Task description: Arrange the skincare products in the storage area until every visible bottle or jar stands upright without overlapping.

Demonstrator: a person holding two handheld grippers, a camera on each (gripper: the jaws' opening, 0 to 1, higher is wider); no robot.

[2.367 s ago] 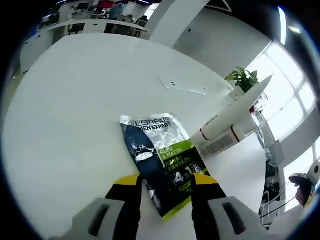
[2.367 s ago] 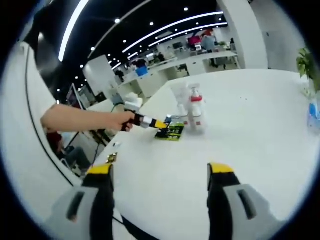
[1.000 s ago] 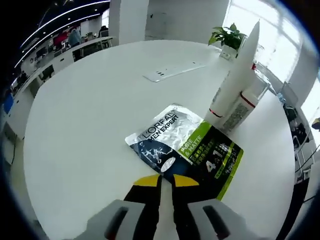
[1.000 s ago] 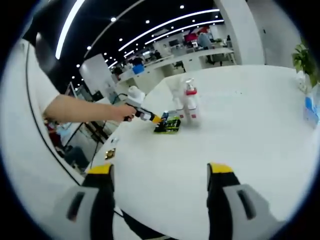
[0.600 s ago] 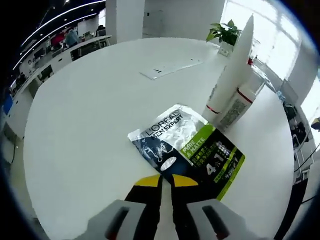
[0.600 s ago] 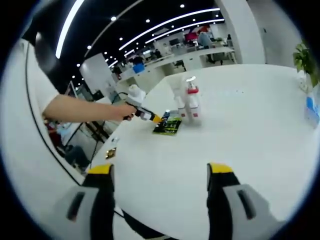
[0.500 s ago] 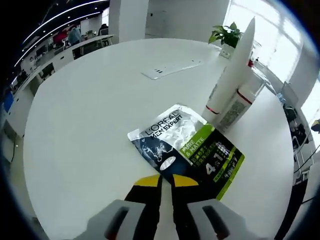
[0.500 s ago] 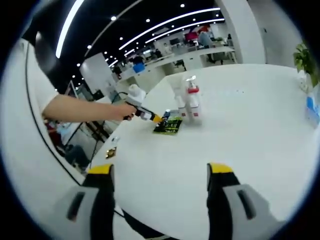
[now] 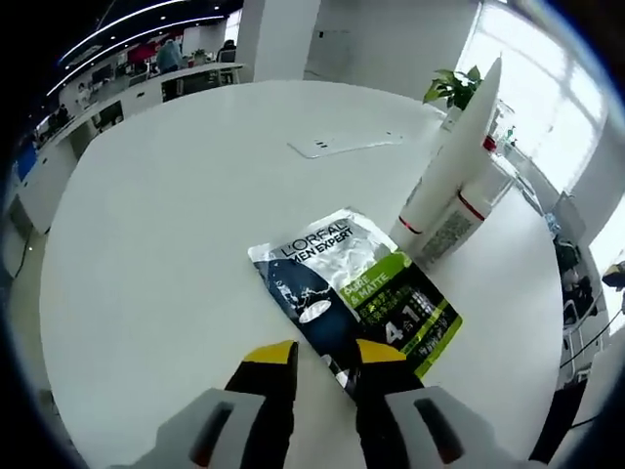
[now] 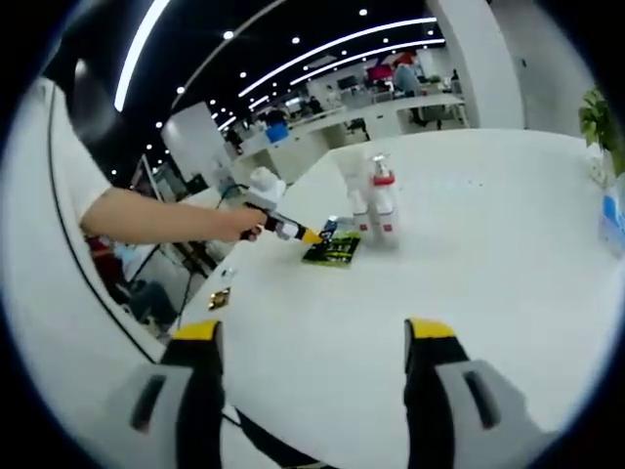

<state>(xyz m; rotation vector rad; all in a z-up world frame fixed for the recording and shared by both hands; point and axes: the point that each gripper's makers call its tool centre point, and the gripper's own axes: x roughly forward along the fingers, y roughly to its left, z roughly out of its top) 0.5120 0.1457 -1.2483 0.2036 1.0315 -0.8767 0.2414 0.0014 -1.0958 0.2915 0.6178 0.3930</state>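
Observation:
A silver, dark blue and green L'Oreal Men Expert sachet (image 9: pixel 352 293) lies flat on the round white table (image 9: pixel 166 234). My left gripper (image 9: pixel 325 354) is open, its yellow-tipped jaws standing either side of the sachet's near corner. Just beyond the sachet a tall white tube (image 9: pixel 459 147) stands upright, touching a white bottle with a red band (image 9: pixel 457 223). In the right gripper view my right gripper (image 10: pixel 312 337) is open and holds nothing, well short of the sachet (image 10: pixel 334 252), the red-capped bottle (image 10: pixel 383 205) and the white tube (image 10: pixel 354 193). The left gripper (image 10: pixel 293 233) reaches in from a person's hand.
A flat white socket plate (image 9: pixel 342 147) is set in the table beyond the sachet. A potted plant (image 9: pixel 454 88) stands near the far edge. A person's bare forearm (image 10: pixel 166 220) crosses the right gripper view. Office desks and ceiling lights fill the background.
My left gripper's jaws, shut on the sachet's near corner half a second ago, have parted. The sachet still lies flat. The right gripper stays as it was.

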